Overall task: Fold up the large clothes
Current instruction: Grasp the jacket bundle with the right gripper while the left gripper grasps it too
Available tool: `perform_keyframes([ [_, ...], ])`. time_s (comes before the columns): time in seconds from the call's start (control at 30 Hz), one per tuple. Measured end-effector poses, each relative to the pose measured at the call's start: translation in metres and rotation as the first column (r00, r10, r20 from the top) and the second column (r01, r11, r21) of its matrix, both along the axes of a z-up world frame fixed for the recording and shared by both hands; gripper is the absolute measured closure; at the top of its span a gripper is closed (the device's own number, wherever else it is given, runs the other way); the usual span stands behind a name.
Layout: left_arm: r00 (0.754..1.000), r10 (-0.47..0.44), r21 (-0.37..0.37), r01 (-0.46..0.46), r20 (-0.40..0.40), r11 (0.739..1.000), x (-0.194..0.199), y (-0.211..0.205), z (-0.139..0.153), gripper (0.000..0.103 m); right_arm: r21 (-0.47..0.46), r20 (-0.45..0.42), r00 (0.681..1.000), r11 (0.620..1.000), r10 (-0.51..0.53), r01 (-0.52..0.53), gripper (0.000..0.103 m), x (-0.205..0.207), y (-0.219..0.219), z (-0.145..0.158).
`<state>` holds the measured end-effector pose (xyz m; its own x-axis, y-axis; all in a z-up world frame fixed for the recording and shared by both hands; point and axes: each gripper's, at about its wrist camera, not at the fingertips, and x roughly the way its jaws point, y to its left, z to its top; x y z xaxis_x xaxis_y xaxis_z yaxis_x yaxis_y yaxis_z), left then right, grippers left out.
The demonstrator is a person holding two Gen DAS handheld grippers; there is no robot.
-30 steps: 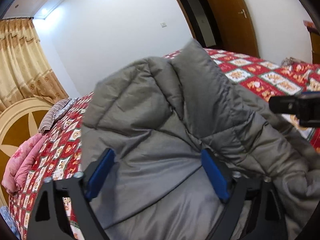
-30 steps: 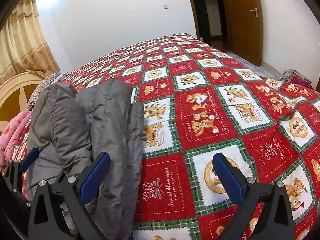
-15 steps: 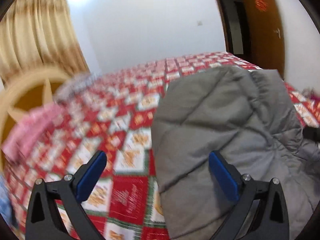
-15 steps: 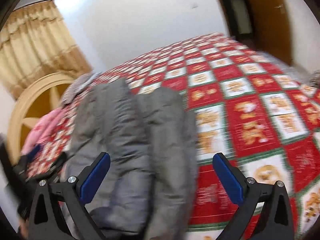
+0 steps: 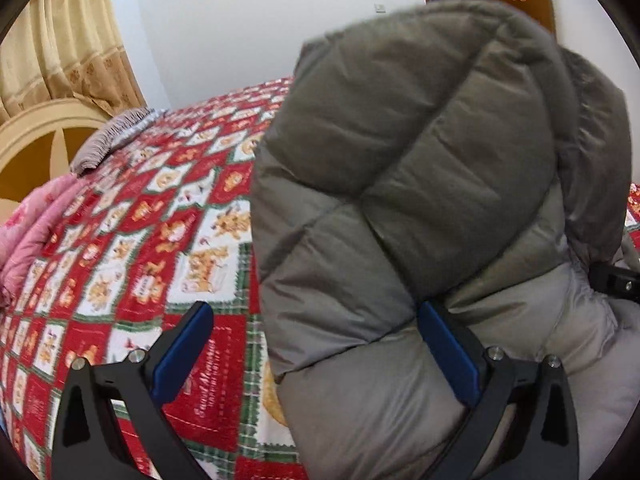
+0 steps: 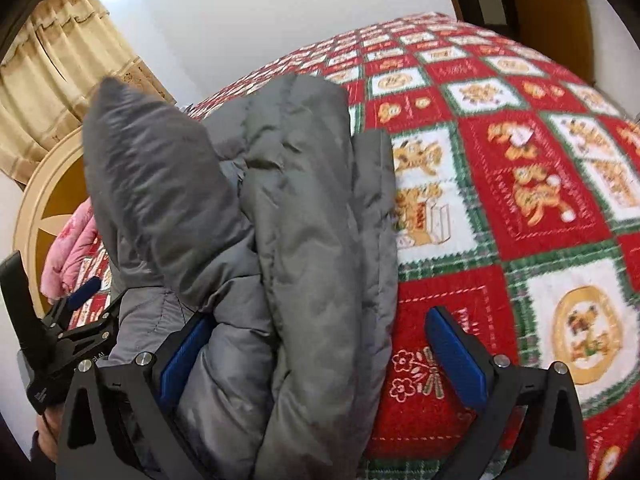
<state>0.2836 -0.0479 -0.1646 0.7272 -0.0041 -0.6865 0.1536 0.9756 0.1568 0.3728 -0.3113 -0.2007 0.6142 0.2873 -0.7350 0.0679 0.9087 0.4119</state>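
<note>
A grey quilted puffer jacket (image 6: 304, 216) lies bunched lengthwise on the bed — one padded part (image 5: 420, 152) raised upright.

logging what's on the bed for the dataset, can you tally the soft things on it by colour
grey puffer jacket: 1
pink bedding, bunched by the headboard: 1
grey striped fabric near the headboard: 1
red, white and green patterned bedspread: 1
total: 4
</note>
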Motion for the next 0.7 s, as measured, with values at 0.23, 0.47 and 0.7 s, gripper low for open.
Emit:
perform_keyframes([
  [0.23,0.998,-0.044,-0.049,0.042,-0.049,0.998,0.004,-0.01,-0.006,0.0,-0.006,0.045,0.999,1.0,0.004,-0.003,0.01,-0.001,0.003,-0.006],
  [0.47,0.99,-0.133,-0.091,0.129,-0.039,0.987,-0.004,-0.022,-0.005,0.019,0.082,0.067,0.997,0.996,0.027,-0.033,0.033,-0.004,-0.003,-0.007],
  [0.7,0.988,-0.149,-0.107,0.144,-0.039,0.984,-0.003,-0.02,-0.002,0.02,0.108,0.068,0.997,0.993,0.032,-0.039,0.033,0.007,-0.007,-0.007],
])
